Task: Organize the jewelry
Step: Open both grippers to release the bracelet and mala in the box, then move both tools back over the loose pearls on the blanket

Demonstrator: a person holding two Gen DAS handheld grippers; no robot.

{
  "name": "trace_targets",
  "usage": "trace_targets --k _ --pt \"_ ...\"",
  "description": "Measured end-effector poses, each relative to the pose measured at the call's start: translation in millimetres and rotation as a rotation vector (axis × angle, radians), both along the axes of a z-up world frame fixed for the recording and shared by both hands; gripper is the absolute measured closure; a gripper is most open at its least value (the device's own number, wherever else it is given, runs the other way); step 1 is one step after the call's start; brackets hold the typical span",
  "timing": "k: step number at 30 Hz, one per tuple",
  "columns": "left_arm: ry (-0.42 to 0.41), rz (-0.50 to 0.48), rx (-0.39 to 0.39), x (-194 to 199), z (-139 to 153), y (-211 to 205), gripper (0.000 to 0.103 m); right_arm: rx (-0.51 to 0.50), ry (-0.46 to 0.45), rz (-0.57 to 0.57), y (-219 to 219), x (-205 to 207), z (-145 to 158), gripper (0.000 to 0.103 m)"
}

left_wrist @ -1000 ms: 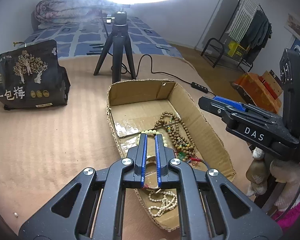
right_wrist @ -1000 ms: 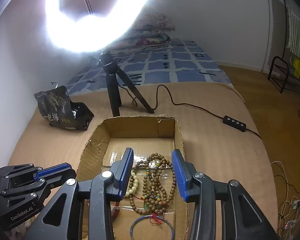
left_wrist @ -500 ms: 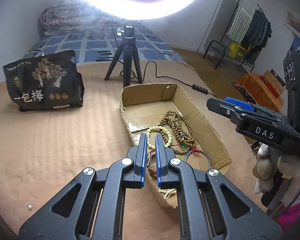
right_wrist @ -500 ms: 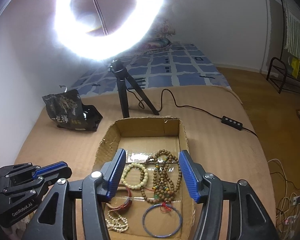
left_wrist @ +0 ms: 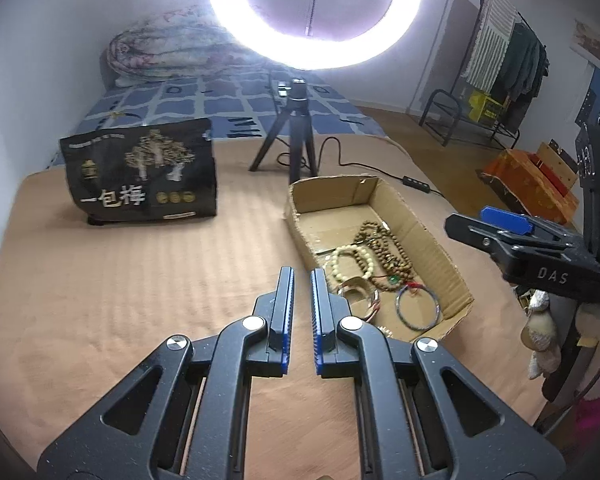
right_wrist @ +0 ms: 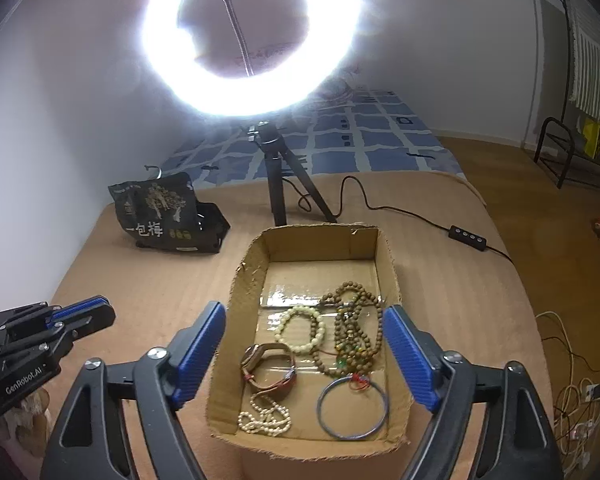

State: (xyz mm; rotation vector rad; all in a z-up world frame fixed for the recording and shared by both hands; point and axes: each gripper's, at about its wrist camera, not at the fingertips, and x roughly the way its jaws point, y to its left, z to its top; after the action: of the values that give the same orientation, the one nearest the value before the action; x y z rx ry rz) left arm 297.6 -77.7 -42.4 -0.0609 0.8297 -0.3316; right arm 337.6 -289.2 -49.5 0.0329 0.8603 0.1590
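A shallow cardboard box (right_wrist: 390, 264) (left_wrist: 420, 224) lies on the tan bedcover and holds the jewelry: a brown bead necklace (right_wrist: 354, 328) (left_wrist: 384, 248), a cream bead bracelet (right_wrist: 300, 330) (left_wrist: 350, 262), a wristwatch (right_wrist: 270, 364), a small pearl strand (right_wrist: 264, 416) and a blue bangle (right_wrist: 352, 406) (left_wrist: 418, 308). My right gripper (right_wrist: 304, 344) is open wide and empty, held above the box's near half. My left gripper (left_wrist: 302, 300) has its jaws close together with a narrow gap, empty, left of the box over the bedcover.
A black snack bag (left_wrist: 140, 176) (right_wrist: 168, 216) stands to the left. A ring light on a black tripod (left_wrist: 298, 132) (right_wrist: 276, 176) stands behind the box, with its cable and controller (right_wrist: 468, 236) running right. Clothes rack and orange box (left_wrist: 528, 184) are at right.
Both grippers have pulled back and up from the box. The left gripper moved left, off the box. The right gripper's jaws have opened wider.
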Motion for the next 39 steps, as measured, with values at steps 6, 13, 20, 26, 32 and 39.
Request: trace_targets --k 6,13,20,26,32,39 --pt "-0.023 0.026 0.025 -13.7 3.0 32.4 0.066 -0.012 -0.01 0.009 12.1 -10.1 2.9 0.006" --pt "-0.001 0.065 0.048 -26.5 -7.2 84.4 0.066 -0.002 -0.014 0.072 41.2 -24.9 2.2 0.002" --pt "0.066 0.149 0.024 -35.3 -27.6 150.2 0.066 -0.005 0.002 0.2 92.5 -36.7 -10.0 0.001" --pt "0.125 0.191 -0.016 -44.9 -48.8 188.7 0.066 -0.036 0.034 0.301 135.8 -51.4 -31.3 0.002" --pt "0.189 0.185 -0.032 -47.5 -73.9 201.6 0.066 -0.053 0.083 0.371 166.4 -61.1 -60.6 0.006" --pt "0.23 0.12 0.008 -49.6 -96.1 192.4 0.066 -0.06 0.153 0.468 195.3 -71.8 -96.8 0.02"
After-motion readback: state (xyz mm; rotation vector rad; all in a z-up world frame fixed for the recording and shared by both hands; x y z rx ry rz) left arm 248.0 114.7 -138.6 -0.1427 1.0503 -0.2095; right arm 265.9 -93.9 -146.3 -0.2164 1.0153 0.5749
